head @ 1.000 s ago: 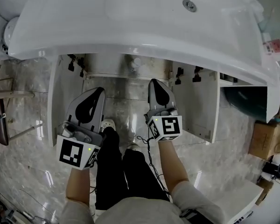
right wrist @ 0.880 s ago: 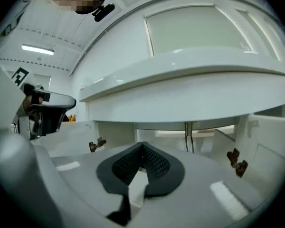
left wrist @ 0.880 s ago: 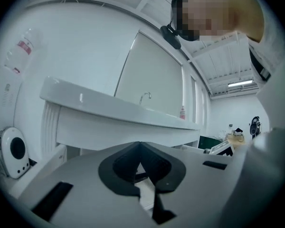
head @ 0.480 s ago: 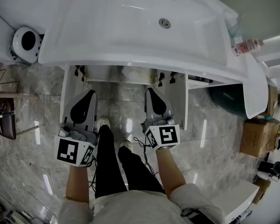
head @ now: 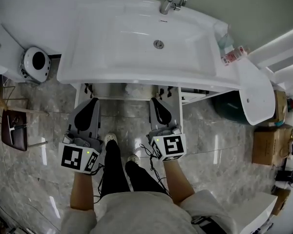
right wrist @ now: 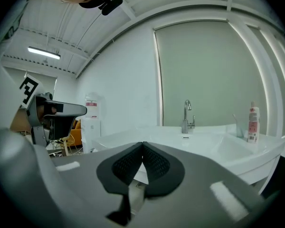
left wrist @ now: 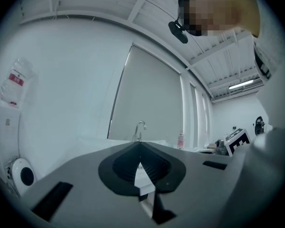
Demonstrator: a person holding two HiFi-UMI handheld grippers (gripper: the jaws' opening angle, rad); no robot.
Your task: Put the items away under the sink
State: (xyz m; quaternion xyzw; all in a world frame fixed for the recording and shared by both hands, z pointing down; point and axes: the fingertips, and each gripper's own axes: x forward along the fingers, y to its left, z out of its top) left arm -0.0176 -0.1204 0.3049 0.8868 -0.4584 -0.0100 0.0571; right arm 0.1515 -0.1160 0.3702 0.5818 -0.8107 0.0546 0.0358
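Just in front of the open cabinet (head: 129,90) under the sink (head: 68,65), left gripper (head: 91,103) and right gripper (head: 155,102) are both closed on nothing, while the red-labelled bottle (head: 233,56) at the counter's far right looks light, smooth, best pinched mid-body.

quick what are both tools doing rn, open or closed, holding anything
Left tool: closed, jaws together, nothing between them.
Right tool: closed, jaws together, nothing held.

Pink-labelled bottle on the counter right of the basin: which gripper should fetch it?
Right. The bottle stands on the right gripper's side; the left gripper would have to cross over. Both are shut and empty.
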